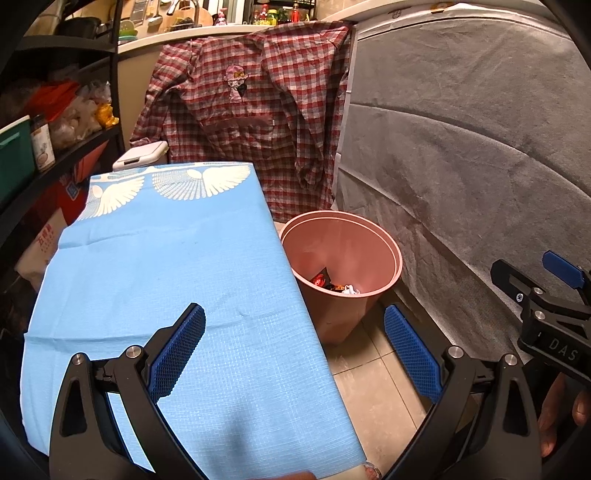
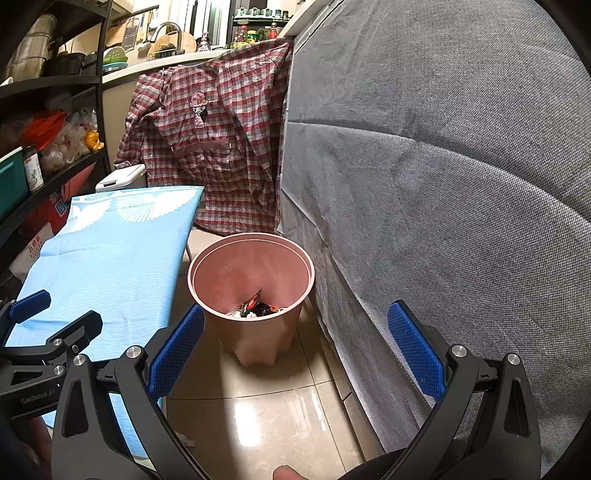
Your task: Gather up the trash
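Crinkly wrappers [image 2: 258, 306] in the pink bin [image 2: 207, 295] look light and slippery, so we'd pinch a loose edge; left gripper [image 1: 293, 354] and right gripper [image 2: 295, 354] gape wide, empty.

A cramped corner by a kitchen, lit by warm indoor light that glares off the glossy beige floor tiles [image 2: 280, 402]. On the right stands a tall surface draped in grey fabric [image 2: 461, 192]. A red-and-white checked shirt [image 2: 218, 147] hangs over the edge of a pale counter [image 1: 173, 35] at the back — behind it a tap, bottles and utensils. On the left, dark metal shelving [image 2: 55, 88] holds jars, bags and boxes. A narrow table under a light blue cloth [image 1: 173, 295] with white wing patterns fills the left foreground — a white-lidded box [image 1: 142, 156] just beyond it
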Motion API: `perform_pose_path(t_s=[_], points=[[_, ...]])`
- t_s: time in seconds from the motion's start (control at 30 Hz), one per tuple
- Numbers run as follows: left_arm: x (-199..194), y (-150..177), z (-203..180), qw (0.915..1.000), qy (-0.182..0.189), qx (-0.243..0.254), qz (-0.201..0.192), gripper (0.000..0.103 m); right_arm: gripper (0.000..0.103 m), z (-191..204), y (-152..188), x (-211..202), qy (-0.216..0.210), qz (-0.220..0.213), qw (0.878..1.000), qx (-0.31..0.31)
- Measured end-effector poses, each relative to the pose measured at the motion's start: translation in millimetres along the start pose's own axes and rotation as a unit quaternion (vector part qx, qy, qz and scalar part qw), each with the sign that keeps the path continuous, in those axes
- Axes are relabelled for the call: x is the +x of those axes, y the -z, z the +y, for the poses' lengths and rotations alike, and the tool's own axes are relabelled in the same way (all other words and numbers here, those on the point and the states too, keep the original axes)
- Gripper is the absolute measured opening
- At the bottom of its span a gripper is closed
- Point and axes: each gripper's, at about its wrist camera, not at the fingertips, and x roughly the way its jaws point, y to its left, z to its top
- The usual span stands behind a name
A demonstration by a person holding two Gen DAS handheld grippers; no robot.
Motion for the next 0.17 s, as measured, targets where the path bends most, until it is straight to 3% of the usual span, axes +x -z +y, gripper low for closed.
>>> perform_pose_path(t_s=[0.17], points=[[1.7,-0.3,3.0,1.0000,0.000,-0.006,0.006,0.095,0.098,0.2,0.1,-0.2,0.000,0.000,1.000,0.000]])
